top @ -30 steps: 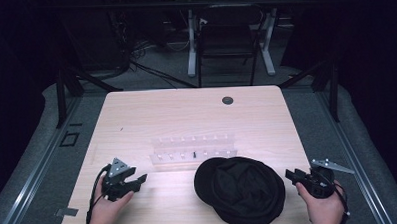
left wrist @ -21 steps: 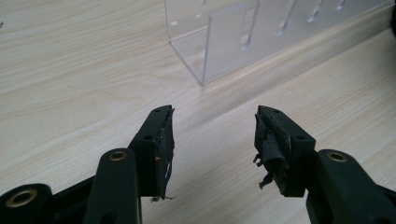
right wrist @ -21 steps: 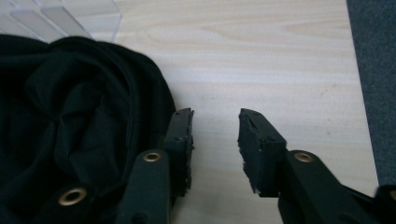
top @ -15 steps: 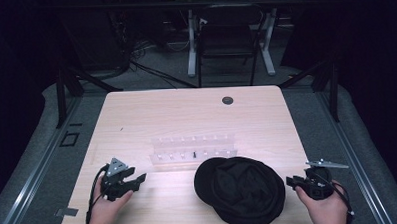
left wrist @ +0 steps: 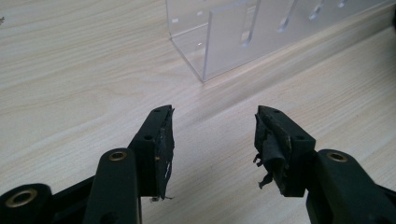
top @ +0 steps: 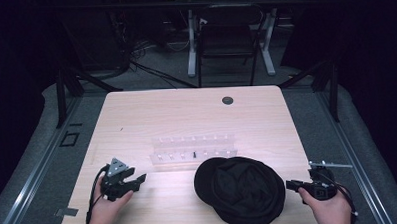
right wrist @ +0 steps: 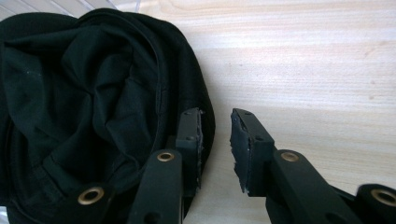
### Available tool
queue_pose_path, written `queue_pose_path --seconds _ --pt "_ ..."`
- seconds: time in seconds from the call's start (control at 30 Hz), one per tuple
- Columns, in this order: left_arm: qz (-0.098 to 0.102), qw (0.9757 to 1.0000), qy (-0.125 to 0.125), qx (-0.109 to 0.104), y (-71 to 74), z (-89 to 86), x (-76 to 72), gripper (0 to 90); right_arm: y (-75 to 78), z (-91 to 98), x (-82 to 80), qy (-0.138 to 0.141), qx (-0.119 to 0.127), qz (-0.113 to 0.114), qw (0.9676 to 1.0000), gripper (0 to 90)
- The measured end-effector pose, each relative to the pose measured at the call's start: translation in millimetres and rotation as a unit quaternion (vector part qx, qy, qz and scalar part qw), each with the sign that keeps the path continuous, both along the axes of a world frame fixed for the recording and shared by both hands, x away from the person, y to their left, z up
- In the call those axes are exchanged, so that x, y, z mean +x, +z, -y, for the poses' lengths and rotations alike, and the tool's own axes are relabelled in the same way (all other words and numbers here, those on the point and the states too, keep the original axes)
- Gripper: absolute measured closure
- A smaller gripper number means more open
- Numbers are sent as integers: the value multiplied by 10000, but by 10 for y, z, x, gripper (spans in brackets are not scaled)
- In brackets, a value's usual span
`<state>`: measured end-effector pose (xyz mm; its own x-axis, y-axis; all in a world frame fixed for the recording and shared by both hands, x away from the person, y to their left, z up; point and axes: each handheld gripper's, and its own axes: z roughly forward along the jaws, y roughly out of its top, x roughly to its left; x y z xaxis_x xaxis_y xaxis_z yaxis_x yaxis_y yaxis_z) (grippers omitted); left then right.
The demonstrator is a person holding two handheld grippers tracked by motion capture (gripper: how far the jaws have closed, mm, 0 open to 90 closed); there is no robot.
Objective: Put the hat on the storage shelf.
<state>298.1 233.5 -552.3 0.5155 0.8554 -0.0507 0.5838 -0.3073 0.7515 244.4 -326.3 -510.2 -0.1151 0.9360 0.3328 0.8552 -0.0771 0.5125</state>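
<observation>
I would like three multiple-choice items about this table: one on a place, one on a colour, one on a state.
1. Where is the cap?
A. in front of the clear rack, near the right gripper
B. on the rack
C. on the floor
2. What colour is the cap?
A. white
B. black
C. red
3. How are the left gripper's jaws?
A. shut on the cap
B. shut on the rack
C. open, with nothing between

A: high view shows it there. B: dark cloth. C: bare wood shows between the jaws.

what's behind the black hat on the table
Right behind the black hat stands a clear acrylic rack with small pegs on the wooden table. The hat's edge overlaps the rack's near right corner, so that part of its base is hidden.
</observation>
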Motion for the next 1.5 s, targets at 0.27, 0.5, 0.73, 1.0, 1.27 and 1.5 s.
queue_pose_path --seconds 0.27,0.5,0.73,1.0,1.27,1.5 --pt "-73 9998 -37 -179 6 -27 9 499 -26 -44 -8 -59 147 58 9999 718" --pt "-165 9997 -31 -179 3 -32 12 501 12 -111 -80 17 212 132 9997 733" --pt "-197 9997 -15 -164 12 -39 11 504 -117 -145 -16 146 236 -200 9994 791" --pt "-189 9996 -4 -187 1 -33 15 507 -104 -89 109 212 216 -278 9992 871" --pt "-191 9996 -7 -184 2 -36 14 505 -39 21 299 173 138 -345 9992 868" --pt "-194 9997 -12 -165 -4 -37 17 503 -22 72 420 197 36 -458 9988 860"
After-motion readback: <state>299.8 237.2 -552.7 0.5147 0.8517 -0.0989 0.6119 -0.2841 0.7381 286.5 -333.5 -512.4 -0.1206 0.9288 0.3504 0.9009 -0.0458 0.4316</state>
